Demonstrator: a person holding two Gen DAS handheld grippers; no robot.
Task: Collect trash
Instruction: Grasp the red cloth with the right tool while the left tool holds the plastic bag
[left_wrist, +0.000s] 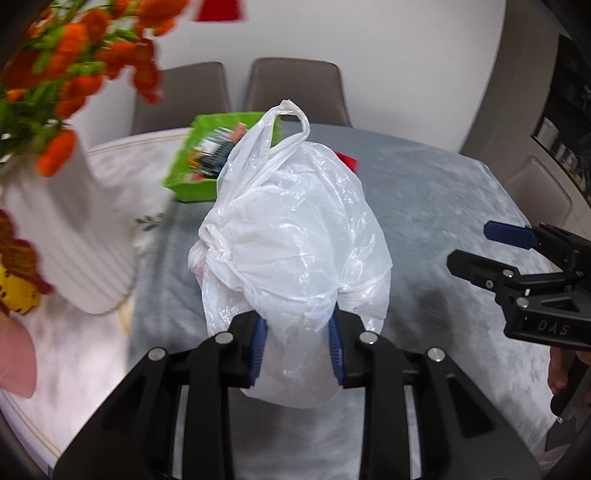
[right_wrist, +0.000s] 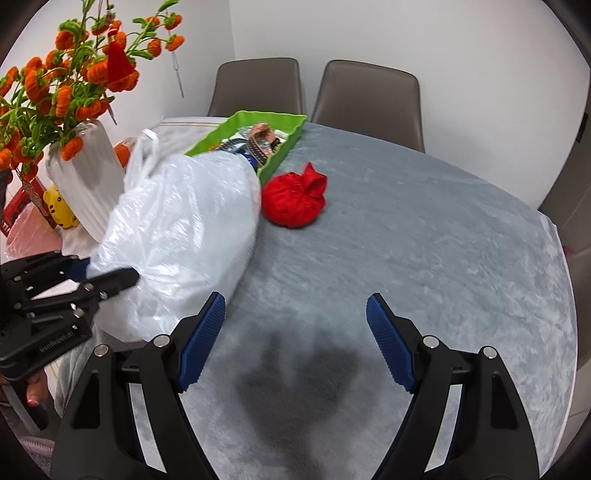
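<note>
I am clamping the left gripper on the white trash bag, which is lying on the grey table, long axis toward twelve o'clock. My right gripper is hanging open over bare cloth, the bag at its ten o'clock and the red bundle at twelve, nearer this hand.

A plain white wall is seen behind a table covered by a grey velvety cloth, its far edge curved. Two grey-brown padded chairs are pushed in at the far side; another is partly seen at the right edge. A white ribbed vase with orange flowers is set on the table's left. Dark shelving is glimpsed far right, blurred. Even indoor light is noted.
</note>
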